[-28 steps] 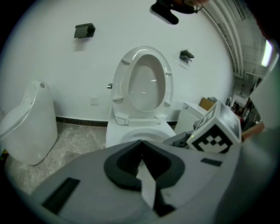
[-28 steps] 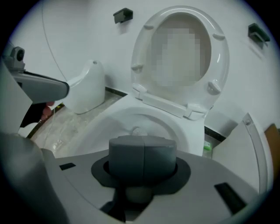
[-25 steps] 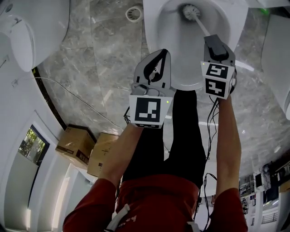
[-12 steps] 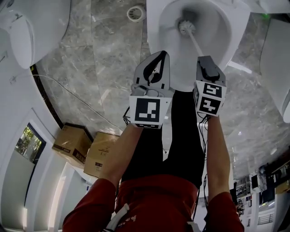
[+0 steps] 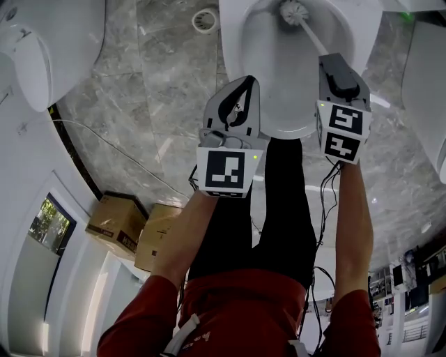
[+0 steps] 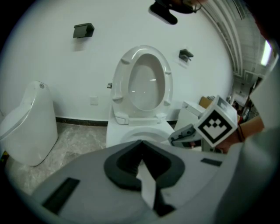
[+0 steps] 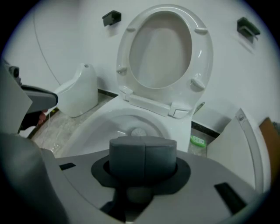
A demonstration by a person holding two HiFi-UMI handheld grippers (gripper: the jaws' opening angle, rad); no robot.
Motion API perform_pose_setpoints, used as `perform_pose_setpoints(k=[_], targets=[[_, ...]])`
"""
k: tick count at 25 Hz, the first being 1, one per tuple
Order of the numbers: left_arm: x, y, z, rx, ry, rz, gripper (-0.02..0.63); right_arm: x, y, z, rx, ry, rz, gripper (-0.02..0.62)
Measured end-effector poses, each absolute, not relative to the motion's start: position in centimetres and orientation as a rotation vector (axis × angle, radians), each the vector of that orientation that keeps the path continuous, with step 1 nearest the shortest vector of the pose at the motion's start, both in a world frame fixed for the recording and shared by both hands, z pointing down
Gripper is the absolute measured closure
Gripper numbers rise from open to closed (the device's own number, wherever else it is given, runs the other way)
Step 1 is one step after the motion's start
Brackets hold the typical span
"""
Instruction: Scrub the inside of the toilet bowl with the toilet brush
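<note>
**Inspector:** Since the frame half a second back, the toilet brush (image 5: 294, 10) has gone from the middle of the toilet bowl (image 5: 231, 42) to its rear wall. The right gripper (image 5: 333, 61) has pushed forward with it.

**Assistant:** Grip status?

**Inspector:** The right jaws are clenched on the handle's near end, above the bowl's front rim. In the right gripper view the pads meet face to face, and only the bristle head (image 7: 139, 131) shows beyond them, low in the bowl. The left gripper (image 5: 240, 82) hangs beside the bowl's front-left rim, jaws pressed together on nothing.

**Assistant:** Hazards?

**Inspector:** Three, in my judgement. First, the hold is at the far end of a long handle, so a hard sideways scrub could twist the handle between the pads. Second, with the bristles this high on the rear wall, a quick stroke may flick water over the rim onto the floor by the floor drain (image 5: 203, 19), left of the bowl. Third, the idle left gripper sits close to the rim and could knock it.
</note>
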State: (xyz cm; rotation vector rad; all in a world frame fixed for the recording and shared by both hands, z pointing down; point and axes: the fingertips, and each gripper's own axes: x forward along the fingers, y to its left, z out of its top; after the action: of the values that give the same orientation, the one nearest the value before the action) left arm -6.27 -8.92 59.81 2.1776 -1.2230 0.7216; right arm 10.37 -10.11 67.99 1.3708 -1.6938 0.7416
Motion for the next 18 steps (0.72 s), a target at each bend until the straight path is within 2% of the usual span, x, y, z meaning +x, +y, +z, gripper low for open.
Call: perform_pose_setpoints(k=[5,8,12,18], targets=[[-5.9,-9.4,59.4,2.211,-1.257,0.679,0.604,15.0,-6.4,66.4,1.374,-1.595,0.712,0.449],[-5.9,-9.1,59.4,2.191,-1.248,0.683,0.604,15.4,-3.0,65.8,1.355,-1.545,0.744,0.449],[-6.0,-9.1,59.4,2.210,-1.273,0.660,0.604,13.1,1.7,66.4,1.302,-1.519,0.879,0.449],[-6.0,-8.6,59.2,2.200,-1.268,0.659,0.604,5.5,3.9,67.8,1.255,-1.602,1.058,0.449]])
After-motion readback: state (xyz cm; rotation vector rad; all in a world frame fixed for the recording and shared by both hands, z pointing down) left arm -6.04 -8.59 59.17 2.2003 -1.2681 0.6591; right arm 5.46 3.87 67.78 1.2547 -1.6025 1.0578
